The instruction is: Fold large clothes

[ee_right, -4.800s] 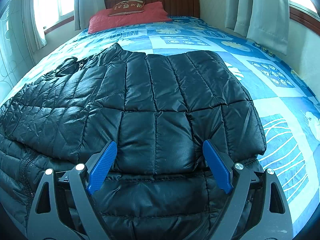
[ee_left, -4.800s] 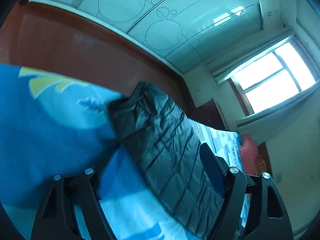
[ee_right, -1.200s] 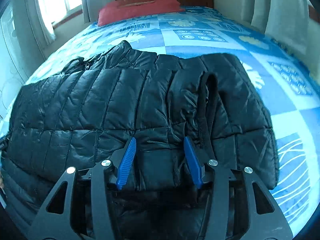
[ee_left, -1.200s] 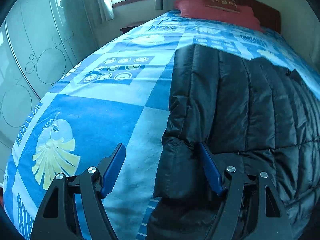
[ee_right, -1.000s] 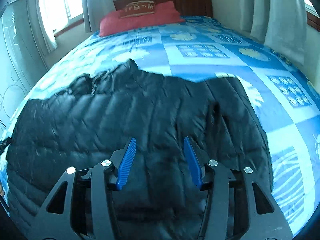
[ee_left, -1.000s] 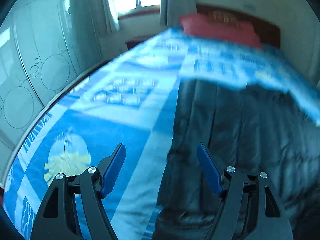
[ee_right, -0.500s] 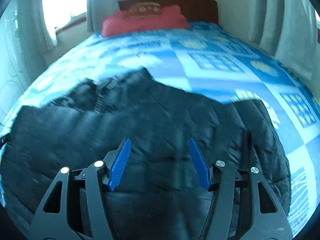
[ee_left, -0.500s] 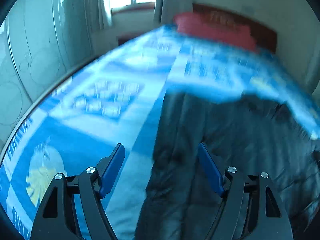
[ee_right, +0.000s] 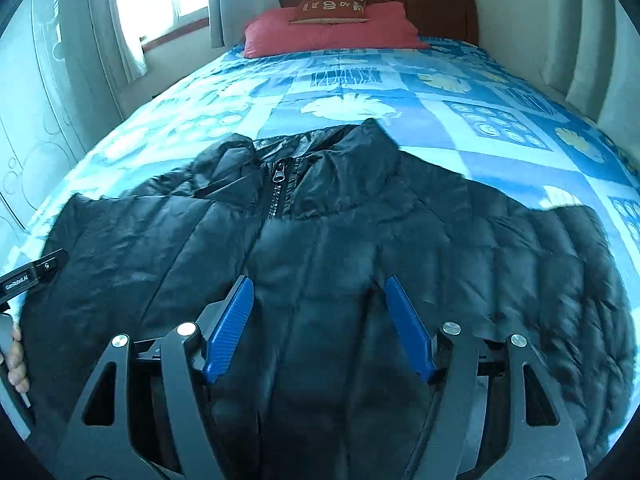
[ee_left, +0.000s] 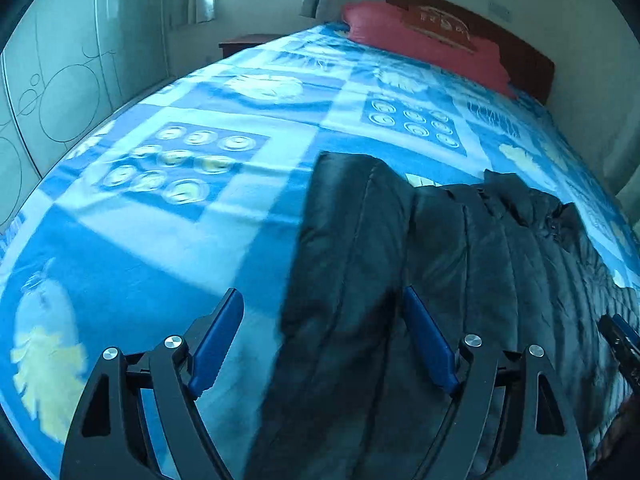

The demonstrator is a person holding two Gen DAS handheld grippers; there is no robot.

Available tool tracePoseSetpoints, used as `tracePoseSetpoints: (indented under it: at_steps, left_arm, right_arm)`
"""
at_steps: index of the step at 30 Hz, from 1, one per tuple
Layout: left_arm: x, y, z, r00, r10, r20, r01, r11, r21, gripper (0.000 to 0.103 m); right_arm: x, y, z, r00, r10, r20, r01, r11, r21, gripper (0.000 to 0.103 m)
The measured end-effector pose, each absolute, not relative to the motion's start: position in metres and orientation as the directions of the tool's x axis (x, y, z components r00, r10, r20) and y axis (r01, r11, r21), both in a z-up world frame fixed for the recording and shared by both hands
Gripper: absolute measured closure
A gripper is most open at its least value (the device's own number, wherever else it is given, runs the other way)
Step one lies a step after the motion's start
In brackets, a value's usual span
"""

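We found the black puffer jacket (ee_right: 360,240) spread front-up across the bed (ee_right: 480,120). Our left gripper (ee_left: 324,340) and right gripper (ee_right: 318,328) hovered spread, gripping nothing. We judged it light, soft, slippery; grasp its hem or side edge.

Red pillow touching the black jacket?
Apart. The right wrist view shows a broad stretch of blue bedspread between the red pillow and the jacket collar.

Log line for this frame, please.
left hand-held gripper: open, above jacket edge | right hand-held gripper: open, above it | fold: incomplete
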State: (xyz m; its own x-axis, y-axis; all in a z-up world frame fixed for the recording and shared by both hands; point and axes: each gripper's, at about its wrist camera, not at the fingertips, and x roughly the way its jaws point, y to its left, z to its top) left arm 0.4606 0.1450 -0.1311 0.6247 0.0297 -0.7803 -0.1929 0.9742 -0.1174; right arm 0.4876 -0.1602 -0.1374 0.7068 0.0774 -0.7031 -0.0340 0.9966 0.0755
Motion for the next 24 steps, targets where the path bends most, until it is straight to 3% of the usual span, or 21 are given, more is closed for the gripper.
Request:
tracePoseSetpoints:
  at_steps: [5, 13, 18, 24]
  left_arm:
    - [0.38, 0.166, -0.107, 0.675, 0.014, -0.738, -0.153, 0.981, -0.121, 0.022]
    - [0.233, 0.186, -0.11, 0.653, -0.077, -0.753, -0.112, 0.974, -0.197, 0.022]
    - [0.162, 0.183, -0.122, 0.605, -0.151, -0.782, -0.111, 0.956, -0.271, 0.022]
    - [0.103, 0.169, -0.139, 0.556, -0.241, -0.795, -0.104, 0.929, -0.354, 0.022]
  right_arm:
    - [0.408, -0.197, -0.121, 0.709, 0.063, -0.702, -0.016, 0.997, 0.074, 0.028]
    - [0.232, -0.268, -0.138, 0.639, -0.052, -0.767, 0.145, 0.988, 0.054, 0.027]
    - [0.147, -0.293, -0.17, 0.562, -0.034, -0.827, 0.228, 0.967, 0.115, 0.027]
    - [0.085, -0.297, -0.19, 0.548, 0.02, -0.836, 0.265, 0.944, 0.196, 0.027]
